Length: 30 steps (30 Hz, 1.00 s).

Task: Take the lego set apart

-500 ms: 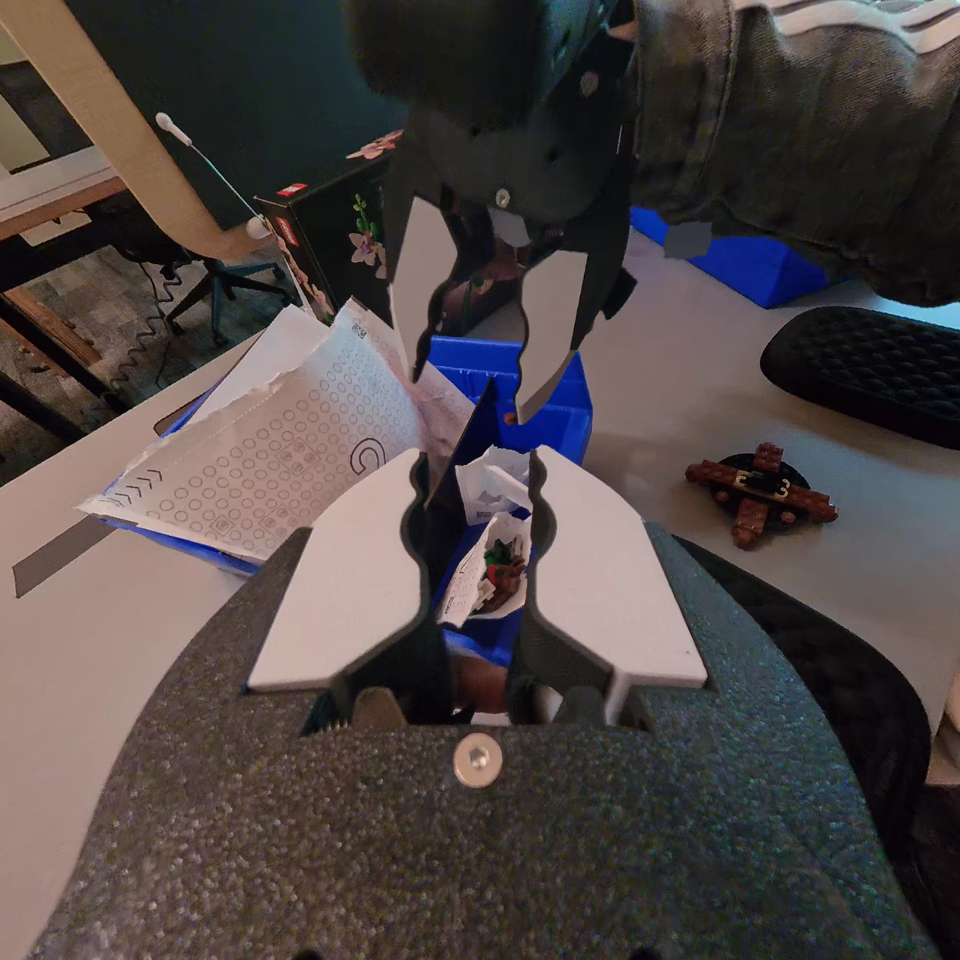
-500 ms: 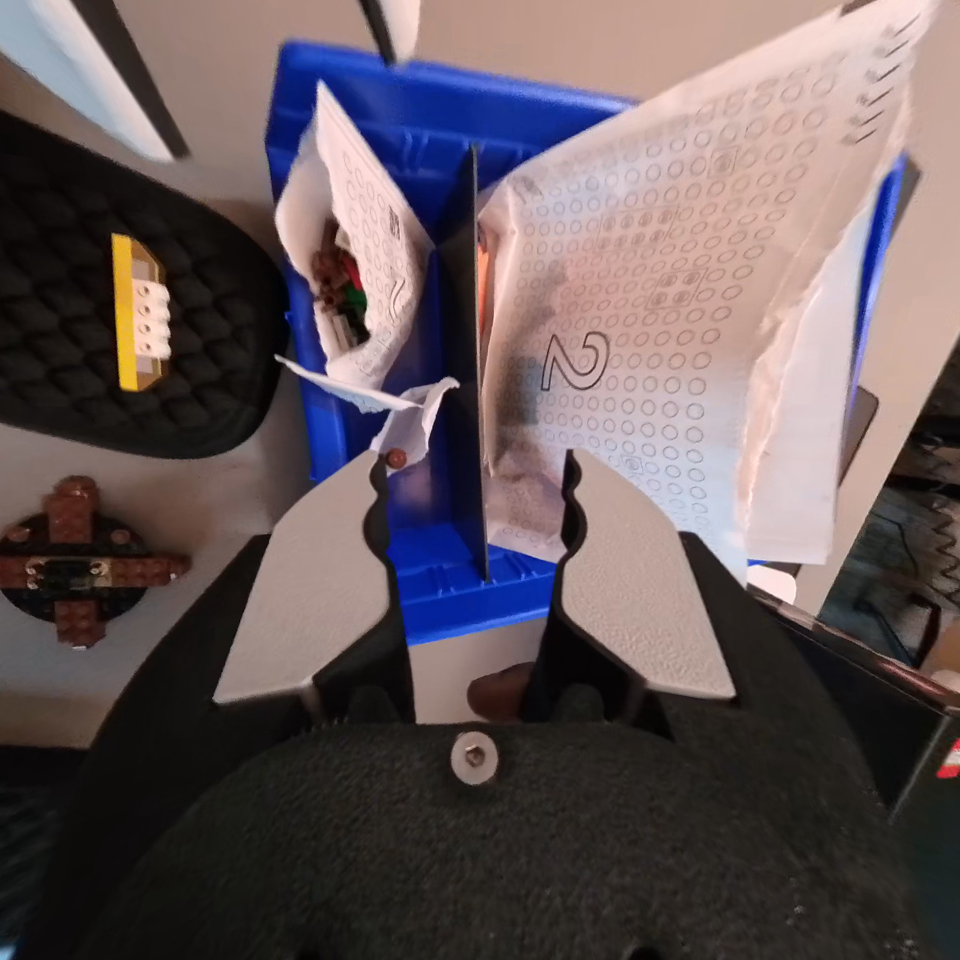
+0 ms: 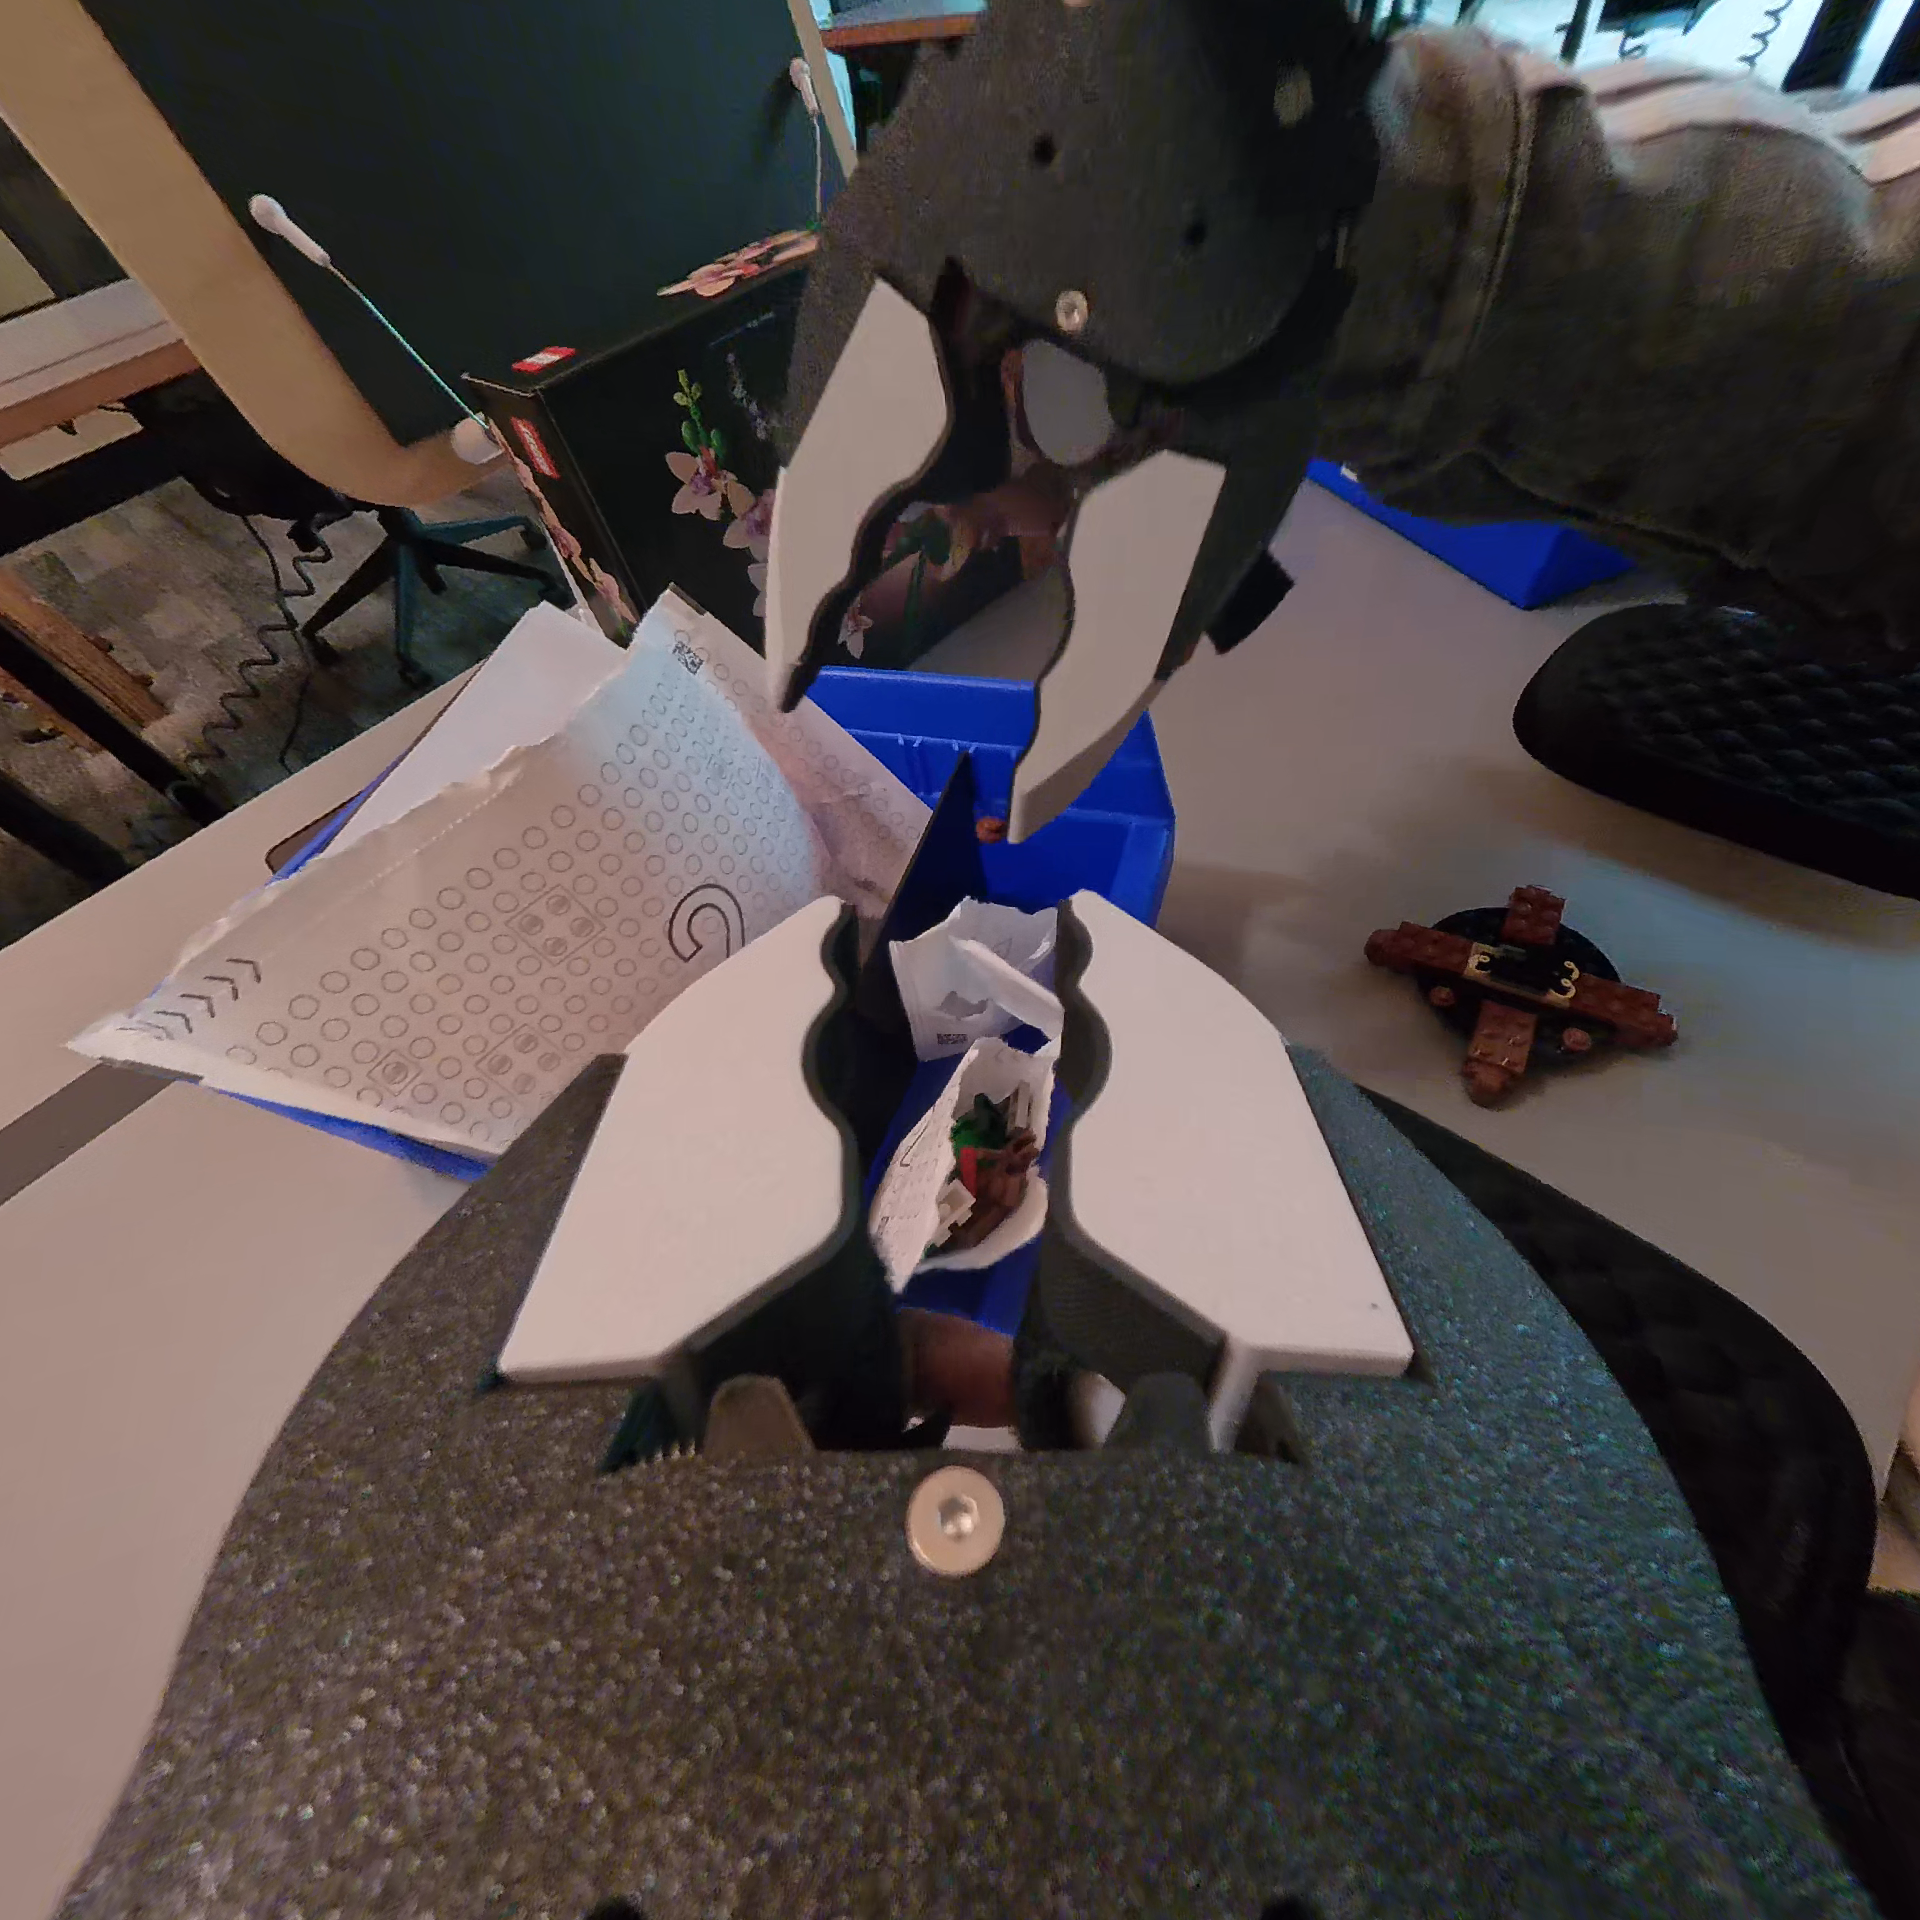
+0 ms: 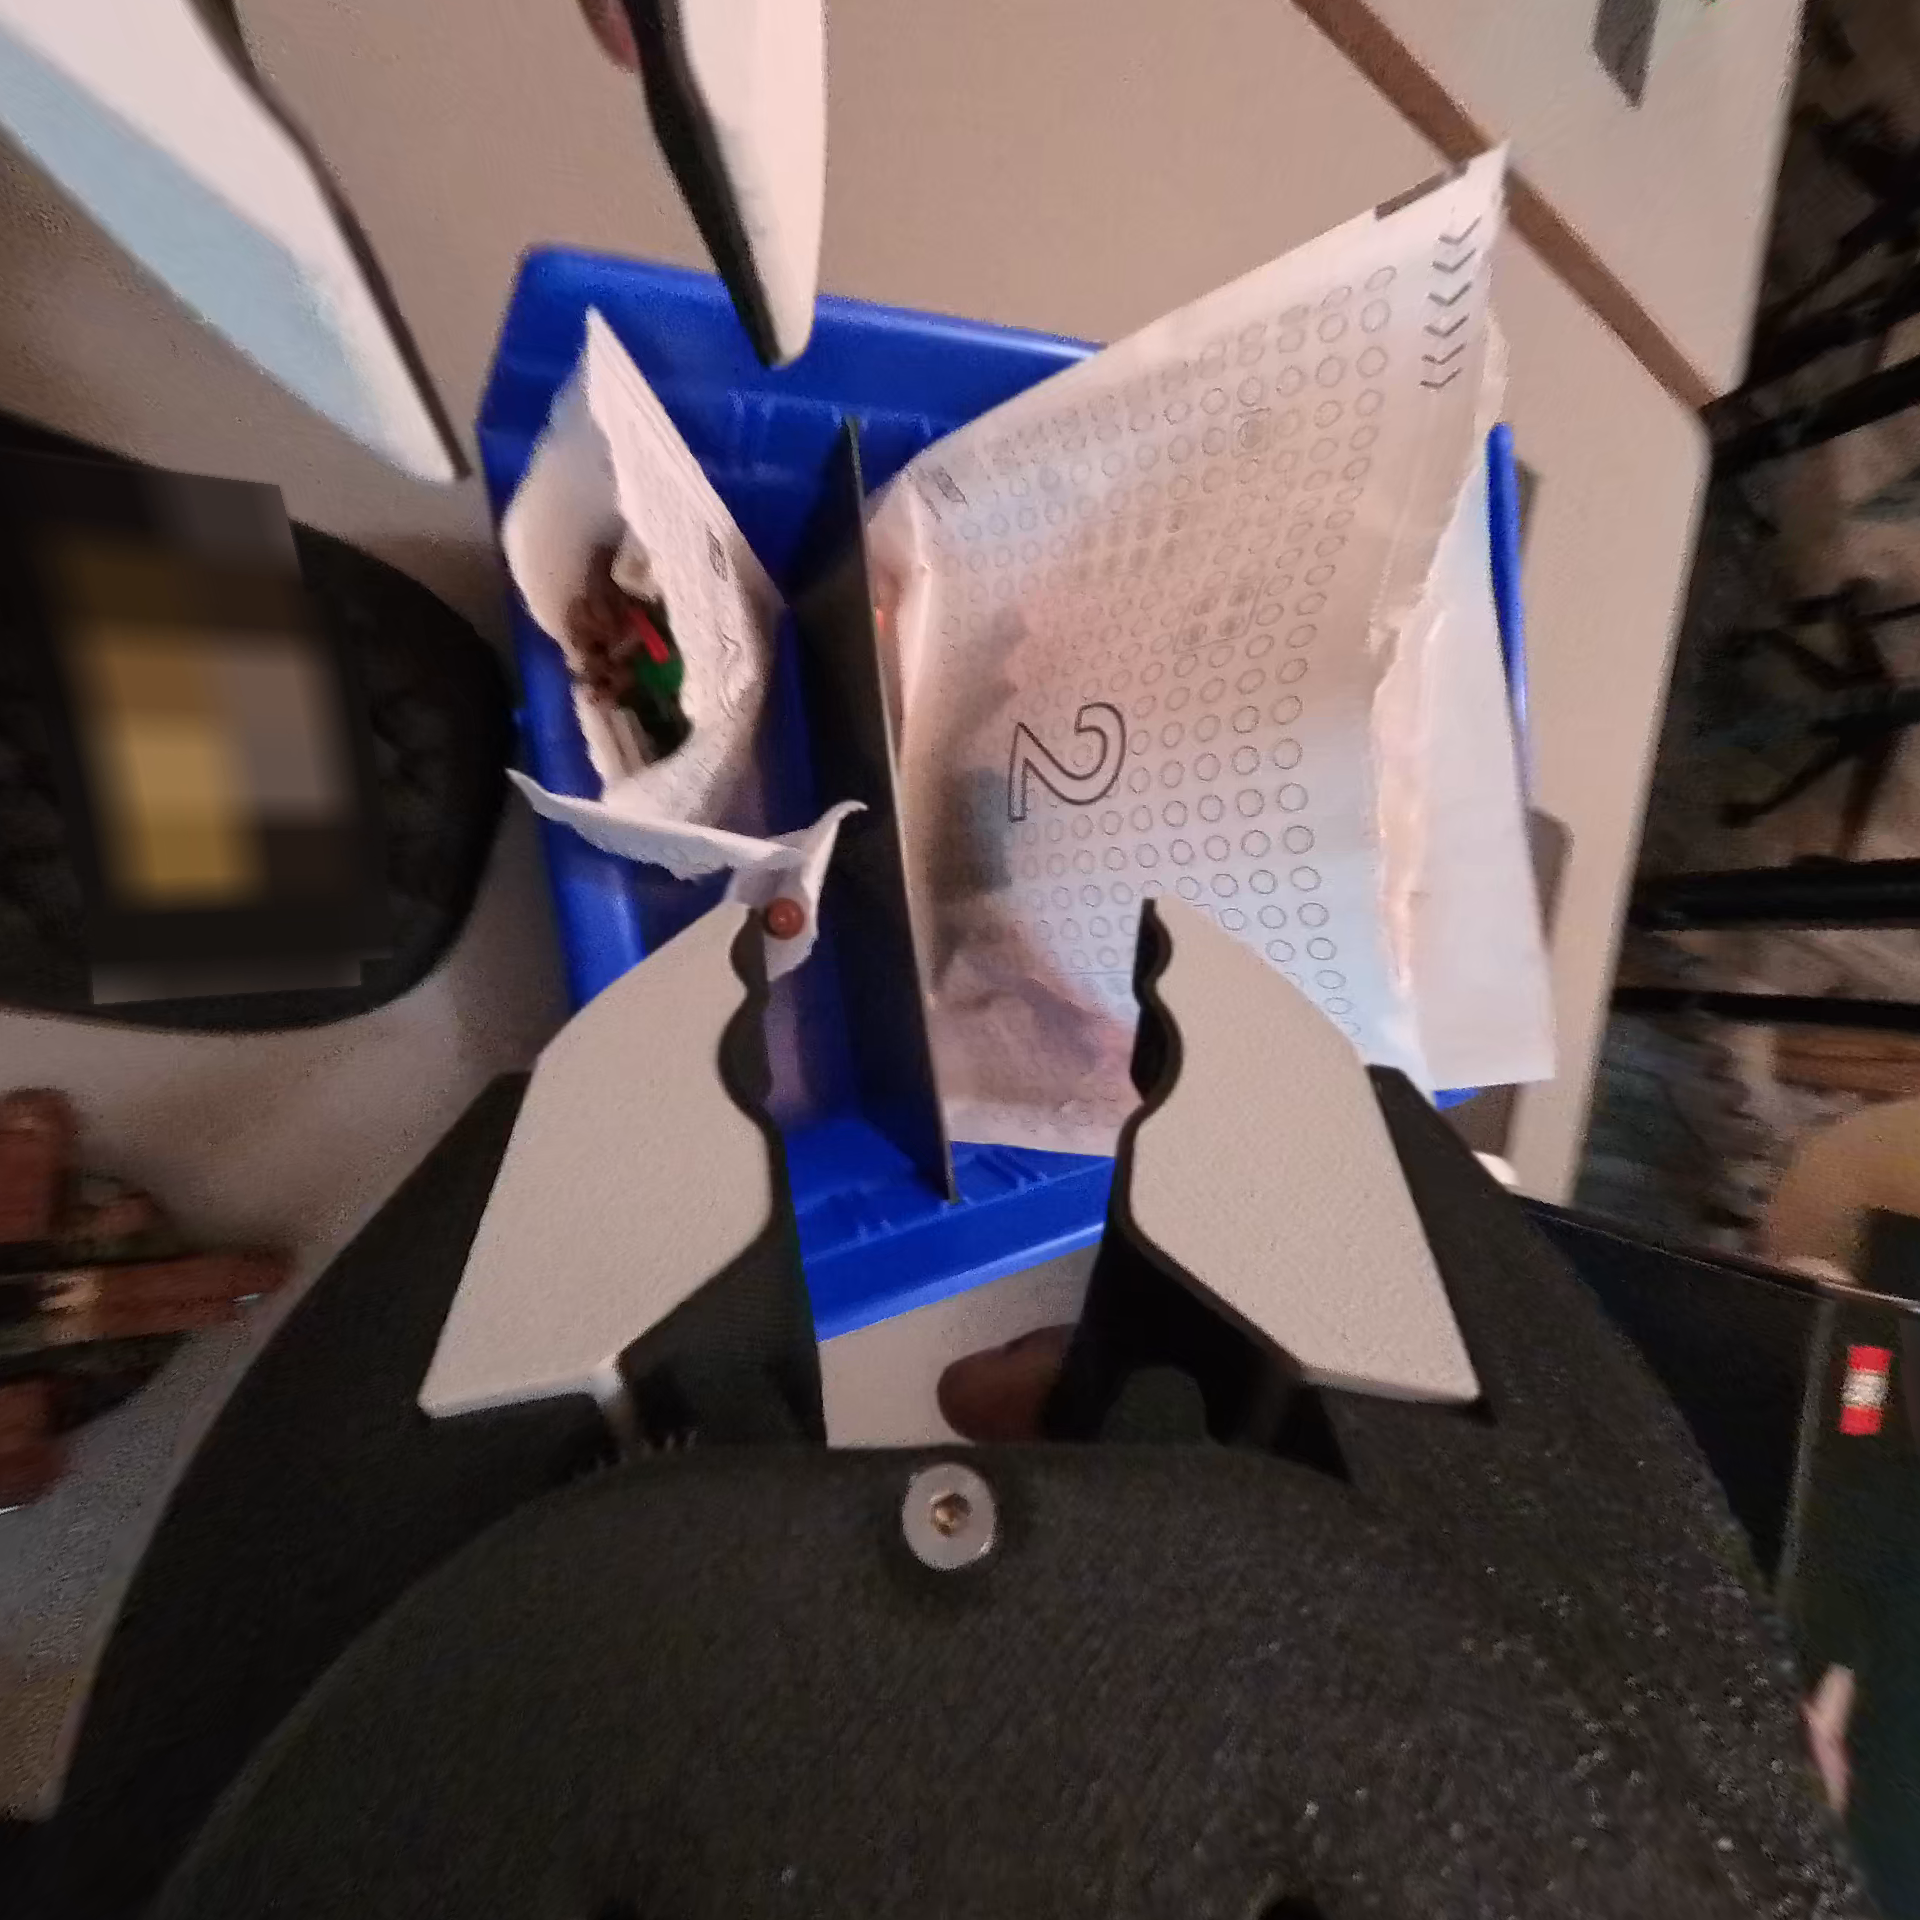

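Over blue bin (image 4: pixel 831 1236): right gripper (image 4: pixel 940 920) jaws parted, brown stud (image 4: pixel 784 916) at fingertip; left gripper (image 3: pixel 951 914) released.

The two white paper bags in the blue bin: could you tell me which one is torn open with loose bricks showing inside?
The smaller bag, in the narrower compartment; brown, green and red pieces show through its torn mouth. The large bag lies across the divider.

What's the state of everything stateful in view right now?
left gripper: open, empty, over the bin
right gripper: open, small brown stud at one fingertip
bin: divided by an upright divider
small bag: torn open, pieces inside
big bag: torn open, leaning over the bin rim
brown cross build: assembled, on the table
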Each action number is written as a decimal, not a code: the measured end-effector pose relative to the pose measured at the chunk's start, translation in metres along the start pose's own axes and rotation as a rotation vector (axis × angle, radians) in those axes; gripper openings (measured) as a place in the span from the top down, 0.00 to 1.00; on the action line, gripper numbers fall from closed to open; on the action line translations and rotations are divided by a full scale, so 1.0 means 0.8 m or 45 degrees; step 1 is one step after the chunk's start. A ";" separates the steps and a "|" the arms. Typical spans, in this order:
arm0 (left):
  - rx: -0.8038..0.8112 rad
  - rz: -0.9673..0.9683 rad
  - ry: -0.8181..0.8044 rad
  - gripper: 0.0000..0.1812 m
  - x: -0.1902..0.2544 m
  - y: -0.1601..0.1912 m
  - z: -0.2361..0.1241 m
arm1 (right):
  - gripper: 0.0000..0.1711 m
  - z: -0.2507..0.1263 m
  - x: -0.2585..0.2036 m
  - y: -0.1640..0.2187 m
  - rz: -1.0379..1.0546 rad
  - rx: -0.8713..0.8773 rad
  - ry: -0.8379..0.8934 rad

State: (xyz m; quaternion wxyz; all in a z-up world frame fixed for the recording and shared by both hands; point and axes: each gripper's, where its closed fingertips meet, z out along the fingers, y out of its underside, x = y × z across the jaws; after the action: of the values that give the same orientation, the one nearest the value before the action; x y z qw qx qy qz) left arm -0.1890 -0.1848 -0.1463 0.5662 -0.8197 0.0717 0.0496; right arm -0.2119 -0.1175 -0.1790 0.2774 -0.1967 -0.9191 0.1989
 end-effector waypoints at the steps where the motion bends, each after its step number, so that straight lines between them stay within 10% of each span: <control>1: -0.010 -0.007 -0.015 0.84 -0.002 0.001 0.003 | 0.60 -0.001 0.001 -0.002 -0.043 0.043 0.060; 3: -0.027 -0.040 -0.056 1.00 -0.012 0.002 0.013 | 0.56 -0.013 0.004 -0.012 -0.076 0.168 0.173; 17: -0.461 0.034 0.241 1.00 0.014 0.040 0.103 | 0.56 0.012 -0.008 0.014 -0.114 0.221 0.297; 30: -0.511 0.131 0.105 1.00 -0.007 0.040 0.107 | 0.56 0.017 -0.005 0.020 -0.095 0.203 0.289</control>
State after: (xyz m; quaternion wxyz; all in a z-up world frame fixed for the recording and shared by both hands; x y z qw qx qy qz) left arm -0.2000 -0.1158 -0.2047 0.3850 -0.9125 0.1253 0.0582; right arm -0.2126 -0.1094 -0.1992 0.4015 -0.1610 -0.8698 0.2374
